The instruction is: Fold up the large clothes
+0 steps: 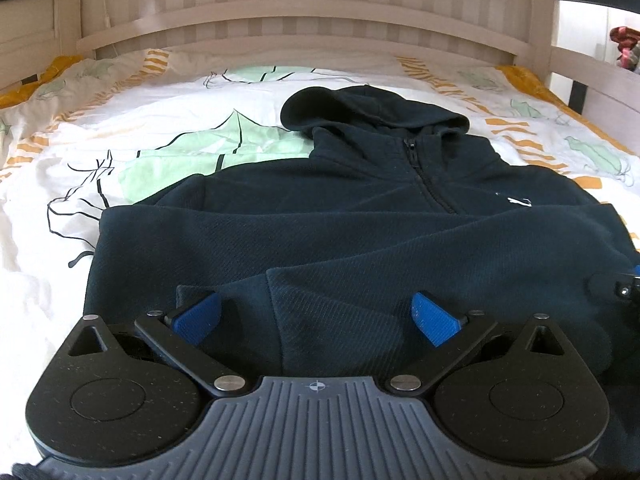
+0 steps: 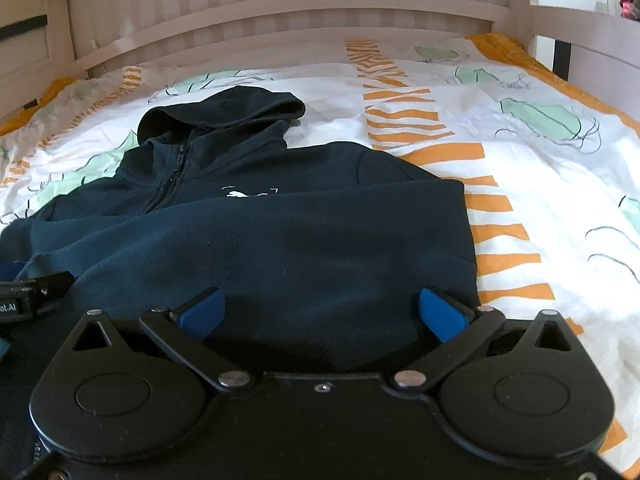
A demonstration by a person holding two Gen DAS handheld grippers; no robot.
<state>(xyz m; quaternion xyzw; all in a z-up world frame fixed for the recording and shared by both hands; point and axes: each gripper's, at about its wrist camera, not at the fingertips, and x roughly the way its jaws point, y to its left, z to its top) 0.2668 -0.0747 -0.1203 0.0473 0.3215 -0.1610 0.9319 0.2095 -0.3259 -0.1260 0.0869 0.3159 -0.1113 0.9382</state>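
A dark navy zip hoodie (image 1: pixel 360 216) lies flat on the bed, hood pointing to the headboard, sleeves folded across the chest. It also shows in the right wrist view (image 2: pixel 280 232), with a small white logo (image 2: pixel 248 193). My left gripper (image 1: pixel 316 318) is open, its blue pads over the hoodie's near left part, with a folded sleeve cuff between them. My right gripper (image 2: pixel 322 316) is open over the hoodie's near right part. Neither holds cloth. Each gripper's edge shows in the other's view.
The bed sheet (image 2: pixel 520 184) is white with orange stripes and green leaf prints. A pale wooden slatted headboard (image 1: pixel 312 20) stands at the far end and a side rail (image 2: pixel 592 56) runs on the right. Bare sheet lies on both sides of the hoodie.
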